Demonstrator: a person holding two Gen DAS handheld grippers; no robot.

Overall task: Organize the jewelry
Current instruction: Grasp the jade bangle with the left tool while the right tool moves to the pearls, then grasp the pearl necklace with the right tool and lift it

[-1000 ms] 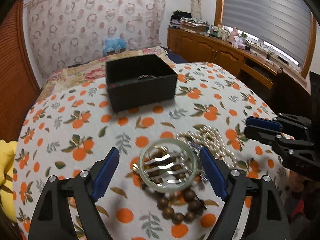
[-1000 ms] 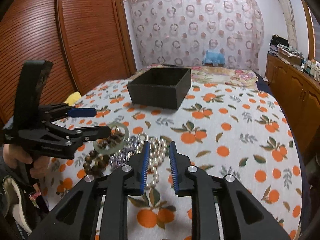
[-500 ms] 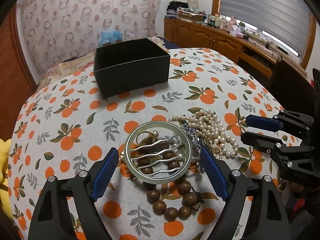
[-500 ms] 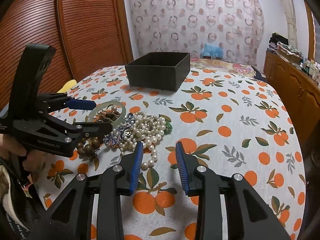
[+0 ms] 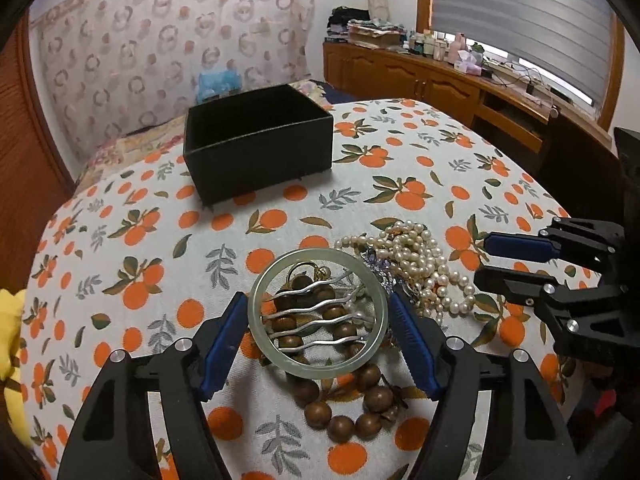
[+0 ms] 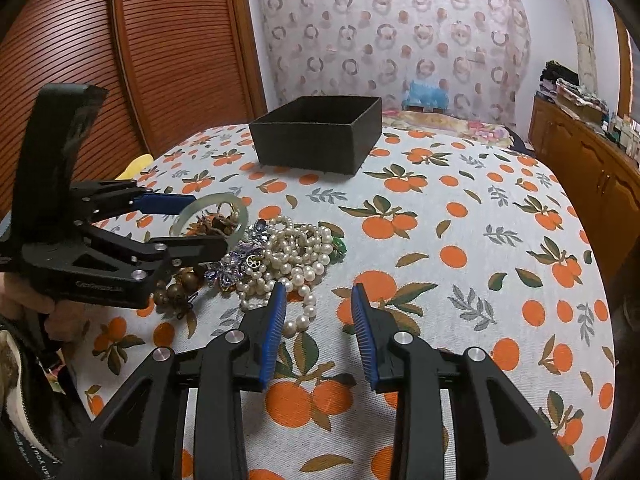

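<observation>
A pale green jade bangle (image 5: 262, 336) lies on a pile of jewelry, over a silver wavy hair comb (image 5: 316, 322) and brown wooden beads (image 5: 376, 398). My left gripper (image 5: 318, 328) straddles the bangle with its blue pads touching both sides. A pearl necklace (image 5: 416, 256) and a purple brooch (image 6: 232, 268) lie just to the right. My right gripper (image 6: 318, 328) is open and empty, near the pearls (image 6: 296, 248). A black open box (image 5: 260, 140) stands further back; it also shows in the right wrist view (image 6: 320, 140).
The table has an orange-print cloth (image 5: 120, 240). A wooden sideboard (image 5: 440, 84) stands along the right wall, louvered wooden doors (image 6: 120, 60) on the left. Something yellow (image 5: 10, 332) lies at the table's left edge.
My left gripper has come down and closed in around the bangle until its pads touch it. My right gripper has opened wider and drawn back a little from the pearls.
</observation>
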